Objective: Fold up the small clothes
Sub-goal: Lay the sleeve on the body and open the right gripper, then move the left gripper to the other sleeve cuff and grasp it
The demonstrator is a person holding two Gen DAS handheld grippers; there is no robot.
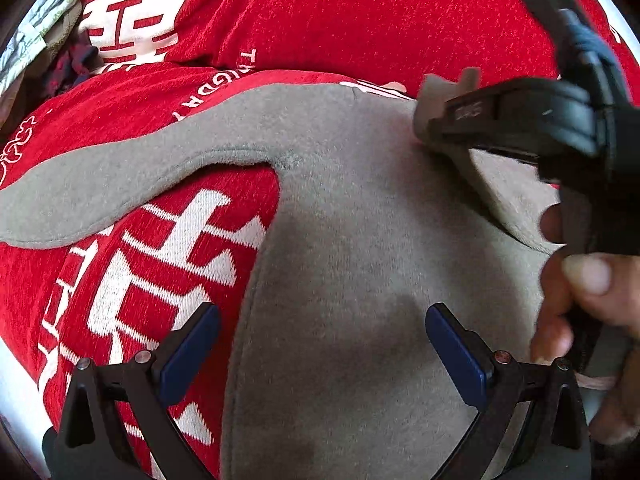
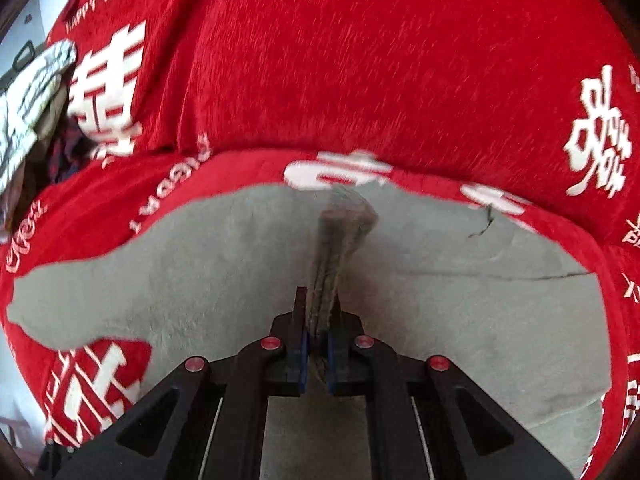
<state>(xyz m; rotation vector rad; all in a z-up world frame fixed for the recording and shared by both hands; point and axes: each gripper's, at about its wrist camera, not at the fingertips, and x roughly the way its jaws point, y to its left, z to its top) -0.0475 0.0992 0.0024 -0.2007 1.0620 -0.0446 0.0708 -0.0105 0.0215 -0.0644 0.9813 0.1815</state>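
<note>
Red bedcover with white lettering carries a flat grey fleece garment; right gripper pinches its raised fold, left gripper hovers above, jaws wide.

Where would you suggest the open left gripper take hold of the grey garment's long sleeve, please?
Grip the sleeve near its tapered end, coming down from above with the left gripper. It lies flat and clear on the red blanket there, while the right gripper already pinches a raised fold elsewhere.
</note>
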